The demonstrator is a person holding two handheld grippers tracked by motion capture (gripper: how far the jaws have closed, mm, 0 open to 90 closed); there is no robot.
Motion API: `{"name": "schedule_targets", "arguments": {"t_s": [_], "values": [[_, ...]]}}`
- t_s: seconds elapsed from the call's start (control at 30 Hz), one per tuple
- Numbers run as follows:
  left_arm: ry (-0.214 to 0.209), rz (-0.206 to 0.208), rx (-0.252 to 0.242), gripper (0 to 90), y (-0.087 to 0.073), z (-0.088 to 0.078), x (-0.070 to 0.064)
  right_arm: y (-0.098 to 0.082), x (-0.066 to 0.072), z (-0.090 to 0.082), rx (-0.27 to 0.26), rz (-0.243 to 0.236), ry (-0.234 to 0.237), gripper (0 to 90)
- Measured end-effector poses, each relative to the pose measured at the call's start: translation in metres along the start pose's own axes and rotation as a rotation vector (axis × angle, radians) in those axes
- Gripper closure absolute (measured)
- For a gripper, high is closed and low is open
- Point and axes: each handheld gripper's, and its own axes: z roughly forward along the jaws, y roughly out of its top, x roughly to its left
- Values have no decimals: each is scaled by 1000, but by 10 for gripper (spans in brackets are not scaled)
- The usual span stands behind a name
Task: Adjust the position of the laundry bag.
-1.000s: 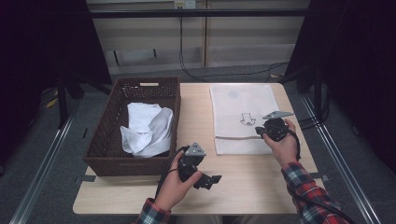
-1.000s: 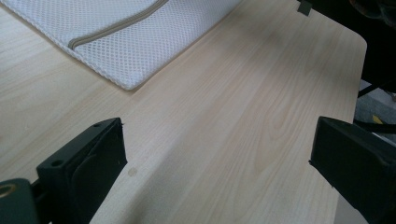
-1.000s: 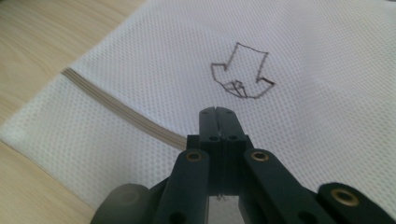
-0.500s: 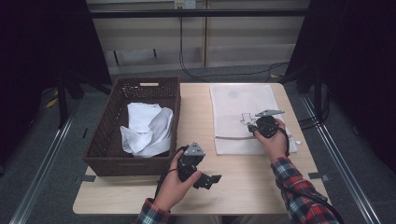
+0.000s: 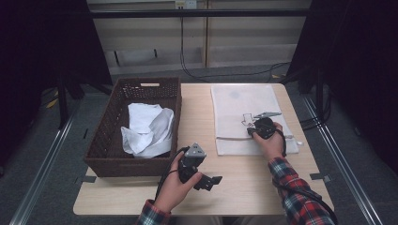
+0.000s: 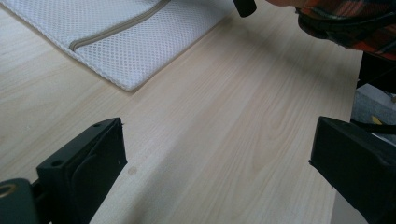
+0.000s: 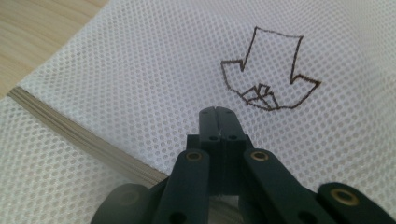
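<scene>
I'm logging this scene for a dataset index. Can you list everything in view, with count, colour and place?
Table: one, light wood, centre of the high view.
Basket: one, dark brown wicker, left part of the table.
Cloth: one crumpled heap, white, inside the basket.
Mesh bag: one, white with a grey zip and a brown drawn arrow, flat on the right part of the table.
Cables: several, black, on the floor behind the table.
Left gripper: one, black, jaws open, over the table's near edge.
Right gripper: one, black, jaws shut, tip at the mesh bag near the arrow.
Sleeves: two, red plaid, bottom edge.
</scene>
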Motion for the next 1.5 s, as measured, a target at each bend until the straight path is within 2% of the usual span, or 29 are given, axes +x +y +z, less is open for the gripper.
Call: {"name": "schedule_targets", "arguments": {"t_s": [0.13, 0.23, 0.33, 0.43, 0.5, 0.63, 0.67, 0.77, 0.9, 0.97, 1.0, 1.2, 1.5], "values": [[4, -2, 4, 28, -1, 0, 1, -3, -1, 3, -24, 5, 13, 900], [3, -7, 3, 28, -2, 1, 1, -3, 0, 3, -17, -25, 5, 900], [8, -4, 6, 28, -1, 1, 1, -4, 3, 2, -17, -27, 7, 900], [8, -5, 5, 28, -2, 0, 2, -6, 7, 1, -27, -35, 24, 900], [12, -1, 10, 28, -2, 0, 3, -8, 10, -1, -30, -20, 41, 900], [13, -8, 16, 28, -2, 0, 2, -12, 17, -3, -39, -49, 58, 900], [12, -2, 19, 28, -2, 0, 2, -14, 21, -4, -43, -69, 70, 900], [15, 1, 19, 28, -2, 0, 2, -16, 24, -6, -50, -83, 81, 900], [16, -8, 14, 28, -3, 1, 1, -20, 31, -9, -57, -94, 107, 900], [16, -1, 19, 28, -3, 1, 1, -22, 35, -10, -57, -79, 118, 900], [20, 0, 24, 28, -2, 1, 1, -23, 37, -11, -59, -91, 125, 900], [16, 5, 17, 28, -2, 2, 0, -28, 49, -16, -57, -108, 140, 900], [20, 5, 15, 28, -2, 3, -1, -35, 59, -22, -61, -126, 172, 900]]}}
